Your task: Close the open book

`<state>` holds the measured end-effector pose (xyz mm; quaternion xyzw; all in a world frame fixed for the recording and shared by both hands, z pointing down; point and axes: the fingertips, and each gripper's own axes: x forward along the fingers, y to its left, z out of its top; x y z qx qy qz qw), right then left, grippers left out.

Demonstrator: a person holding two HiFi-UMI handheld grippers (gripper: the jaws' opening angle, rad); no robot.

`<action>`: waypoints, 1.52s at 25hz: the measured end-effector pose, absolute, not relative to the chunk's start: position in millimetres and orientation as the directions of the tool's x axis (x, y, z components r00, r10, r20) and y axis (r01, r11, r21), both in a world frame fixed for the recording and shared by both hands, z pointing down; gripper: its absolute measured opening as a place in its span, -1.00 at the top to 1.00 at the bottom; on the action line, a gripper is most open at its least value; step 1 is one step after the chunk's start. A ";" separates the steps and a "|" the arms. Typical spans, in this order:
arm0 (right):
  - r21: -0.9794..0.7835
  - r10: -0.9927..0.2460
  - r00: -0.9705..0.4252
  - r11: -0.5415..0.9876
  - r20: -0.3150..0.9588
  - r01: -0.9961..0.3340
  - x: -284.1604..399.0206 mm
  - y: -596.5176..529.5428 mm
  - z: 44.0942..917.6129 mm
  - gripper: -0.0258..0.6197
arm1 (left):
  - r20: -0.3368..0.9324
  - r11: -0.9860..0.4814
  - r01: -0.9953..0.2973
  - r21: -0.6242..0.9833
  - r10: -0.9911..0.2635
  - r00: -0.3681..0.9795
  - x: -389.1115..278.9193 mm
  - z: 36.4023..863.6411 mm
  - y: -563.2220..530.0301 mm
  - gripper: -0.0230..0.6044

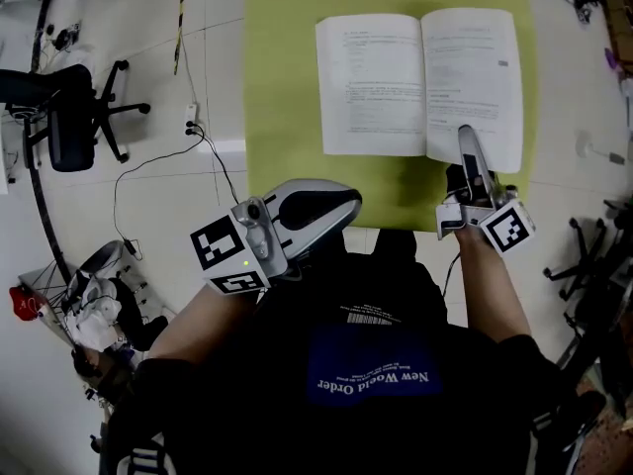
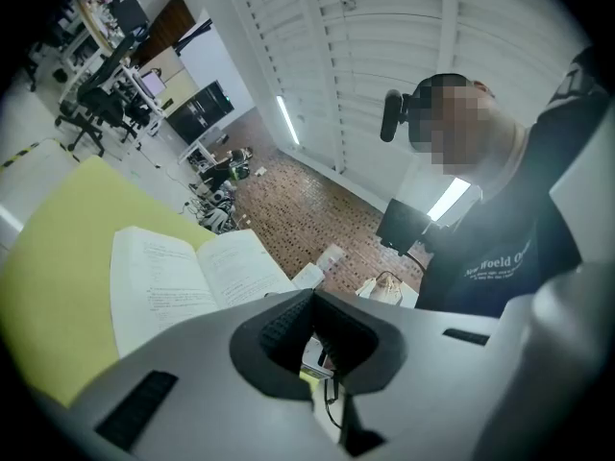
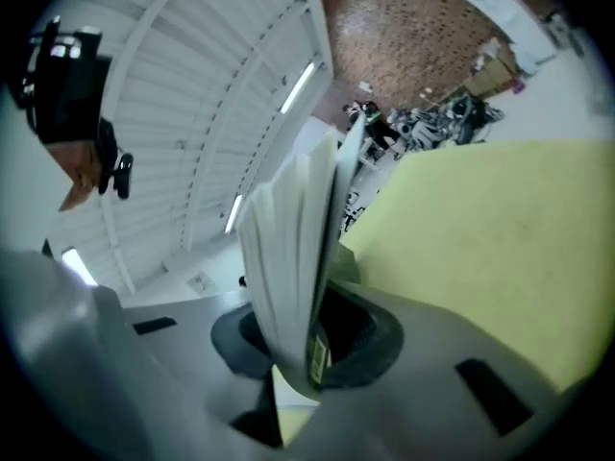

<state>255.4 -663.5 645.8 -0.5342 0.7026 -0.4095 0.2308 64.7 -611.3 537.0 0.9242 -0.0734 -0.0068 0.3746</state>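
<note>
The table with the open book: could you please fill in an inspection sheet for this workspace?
Surface: yellow-green table, flat.
Job's things: book lying open on the table, not yet closed.
Clutter: nothing seen on the table.
Grippers: right gripper shut on the book's right-hand pages at their near edge; left gripper shut, empty, by the table's near edge.
Cables: black cable loose on the floor, left of the table.
Surroundings: office chair at the left; more chairs at the right edge.
</note>
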 end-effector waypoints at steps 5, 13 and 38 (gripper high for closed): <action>-0.634 -0.870 -0.449 0.233 0.202 -0.738 199.6 -673.4 633.1 0.78 | 0.026 -0.719 -0.141 0.681 -0.169 0.985 50.9 528.8 -613.4 0.91; -0.428 -0.773 -0.524 0.363 0.357 -0.828 144.9 -682.8 643.3 0.73 | 0.015 -0.714 -0.178 0.677 -0.229 0.973 22.2 520.4 -616.2 0.91; -0.289 -0.374 -0.625 0.649 0.685 -0.704 50.1 -670.5 699.0 0.01 | -0.027 -0.690 -0.215 0.691 -0.322 0.946 -45.7 519.8 -625.2 0.91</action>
